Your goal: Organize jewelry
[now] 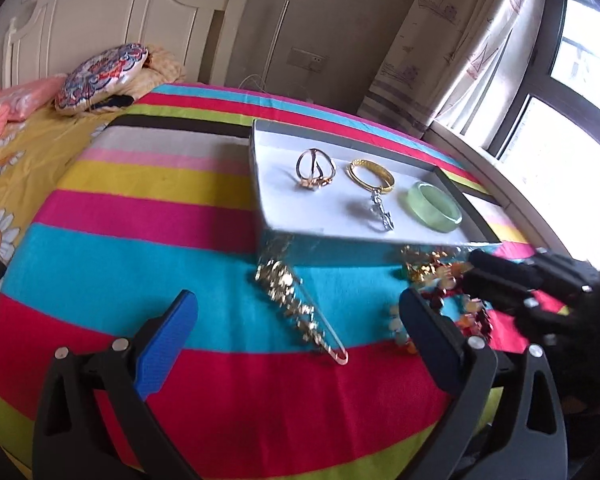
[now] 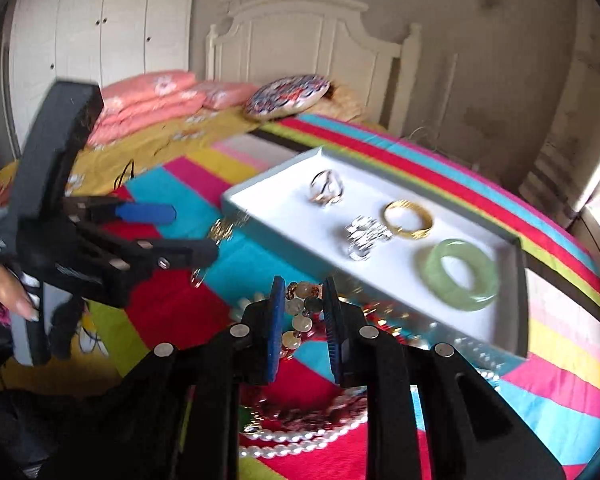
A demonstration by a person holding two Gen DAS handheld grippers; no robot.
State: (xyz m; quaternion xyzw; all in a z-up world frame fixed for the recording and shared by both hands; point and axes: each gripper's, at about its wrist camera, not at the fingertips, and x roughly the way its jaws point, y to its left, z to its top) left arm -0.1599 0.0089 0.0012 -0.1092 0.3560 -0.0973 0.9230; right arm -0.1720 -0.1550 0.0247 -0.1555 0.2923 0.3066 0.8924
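Closing my right hand-held gripper (image 2: 300,304) on a beaded bracelet (image 2: 300,312), I hold its pads narrowly parted with the beads between them; whether they pinch yet I cannot tell. The bracelet lies on the striped bed cover (image 1: 180,220), just in front of the white tray (image 1: 268,184), beside pearl strands (image 2: 284,440). My left hand-held gripper (image 1: 296,312) is spread wide over a gold hair clip (image 1: 300,304), holding nothing. Already in the tray: a jade bangle (image 1: 436,206), a gold bangle (image 1: 372,176) and a looped ring (image 1: 316,170). Best practice, I judge: squeeze several beads squarely, lift slowly so neighbouring strands drop free, then set down in bare tray space.
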